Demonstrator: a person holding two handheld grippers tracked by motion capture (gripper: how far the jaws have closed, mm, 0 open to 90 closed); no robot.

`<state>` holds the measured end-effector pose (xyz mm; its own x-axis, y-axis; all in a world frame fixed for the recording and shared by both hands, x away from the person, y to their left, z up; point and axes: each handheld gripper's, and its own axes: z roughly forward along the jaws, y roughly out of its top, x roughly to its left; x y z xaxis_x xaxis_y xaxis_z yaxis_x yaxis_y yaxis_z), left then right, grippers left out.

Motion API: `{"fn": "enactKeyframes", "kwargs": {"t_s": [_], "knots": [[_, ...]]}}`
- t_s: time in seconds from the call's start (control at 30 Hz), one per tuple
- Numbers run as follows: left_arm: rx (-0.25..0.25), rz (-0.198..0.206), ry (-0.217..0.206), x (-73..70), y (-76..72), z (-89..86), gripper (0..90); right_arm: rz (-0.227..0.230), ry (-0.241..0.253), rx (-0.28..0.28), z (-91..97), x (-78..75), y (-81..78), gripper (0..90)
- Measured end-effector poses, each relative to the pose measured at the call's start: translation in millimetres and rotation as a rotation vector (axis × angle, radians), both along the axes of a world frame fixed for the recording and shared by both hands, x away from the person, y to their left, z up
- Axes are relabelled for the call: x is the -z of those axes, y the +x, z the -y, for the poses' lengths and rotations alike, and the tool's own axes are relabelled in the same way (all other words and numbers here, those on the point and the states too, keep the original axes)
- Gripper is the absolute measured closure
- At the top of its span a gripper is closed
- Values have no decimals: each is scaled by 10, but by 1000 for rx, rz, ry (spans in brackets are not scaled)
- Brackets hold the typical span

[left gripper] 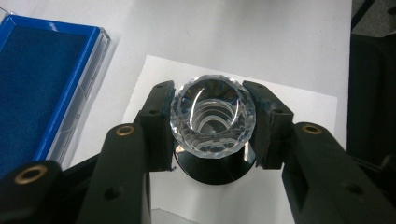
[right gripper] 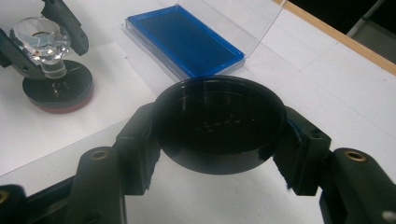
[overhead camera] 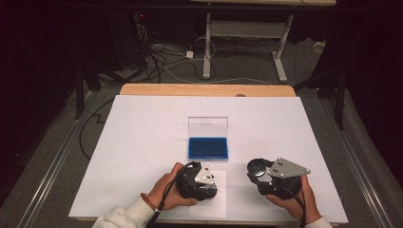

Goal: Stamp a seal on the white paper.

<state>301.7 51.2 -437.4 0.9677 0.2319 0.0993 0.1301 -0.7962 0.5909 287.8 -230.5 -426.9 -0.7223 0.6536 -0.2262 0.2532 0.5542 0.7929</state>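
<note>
**Kid:** Two things are held right now, aren't they? What's the shiny one?

**Helper:** That's a stamp with a clear glass knob (left gripper: 213, 116) on top. It sits in the middle of the left gripper view. Its round black base (right gripper: 58, 88) has a red bottom and rests on a small sheet of paper (left gripper: 299, 100). The left gripper (left gripper: 213, 122) has its two black jaws squeezed tight on the knob, one on each side.

**Kid:** And the other claw?

**Helper:** The right gripper (right gripper: 219, 133) is clamped on a round black cap (right gripper: 219, 123). You can see it in the middle of the right gripper view, open side up and lifted off the table. In the high view it is at the lower right, just beside the left gripper (overhead camera: 202, 183).

**Kid:** So which step is this?

**Helper:** I think the cap is off the stamp, and the stamp stands on the paper, maybe pressing a mark. I can't tell if a mark is there.

**Kid:** What's the blue thing?

**Helper:** A blue ink pad (overhead camera: 207, 148) in a clear case with its lid (overhead camera: 207, 127) standing up, in the middle of the high view, on the white table (overhead camera: 142, 142).

**Kid:** What comes next?

**Helper:** Probably lifting the stamp straight up so it doesn't smear. Then the cap must line up under the base to go back on. Both claws need to keep holding tight.
</note>
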Motion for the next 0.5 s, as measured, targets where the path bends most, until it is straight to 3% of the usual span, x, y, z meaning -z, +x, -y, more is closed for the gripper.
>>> {"fn": "enactKeyframes", "kwargs": {"t_s": [0.5], "knots": [[3,8,9,5,-10,-12,547,-6,-1,1,0,8,4,388]]}}
